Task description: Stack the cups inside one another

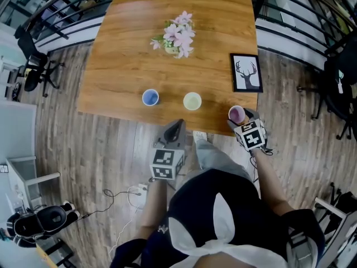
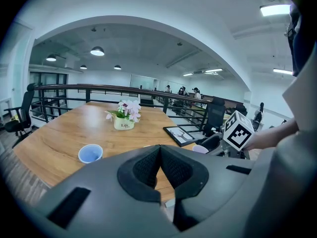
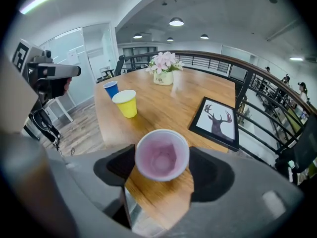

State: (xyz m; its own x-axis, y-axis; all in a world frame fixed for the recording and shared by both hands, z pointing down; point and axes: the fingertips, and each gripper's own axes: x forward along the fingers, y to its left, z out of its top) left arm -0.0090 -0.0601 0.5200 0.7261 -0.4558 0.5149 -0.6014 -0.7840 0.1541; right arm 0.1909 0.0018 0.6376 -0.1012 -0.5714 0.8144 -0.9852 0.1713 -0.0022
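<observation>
Three cups stand in a row near the front edge of the wooden table (image 1: 122, 66): a blue cup (image 1: 150, 97), a yellow cup (image 1: 192, 100) and a pink cup (image 1: 236, 114) at the front right corner. My right gripper (image 3: 162, 166) straddles the upright pink cup (image 3: 162, 155). Its pads touch the cup's two sides, and the cup rests on the table. My left gripper (image 1: 175, 126) hovers just off the table's front edge, between the blue and yellow cups. In the left gripper view that gripper (image 2: 159, 152) has its jaws shut together with nothing in them.
A pot of pink flowers (image 1: 177, 35) sits mid-table and a framed deer picture (image 1: 246, 72) lies at the right edge, just behind the pink cup. Railings (image 1: 301, 15) surround the table's far sides. Cables (image 1: 125, 194) lie on the wooden floor at my left.
</observation>
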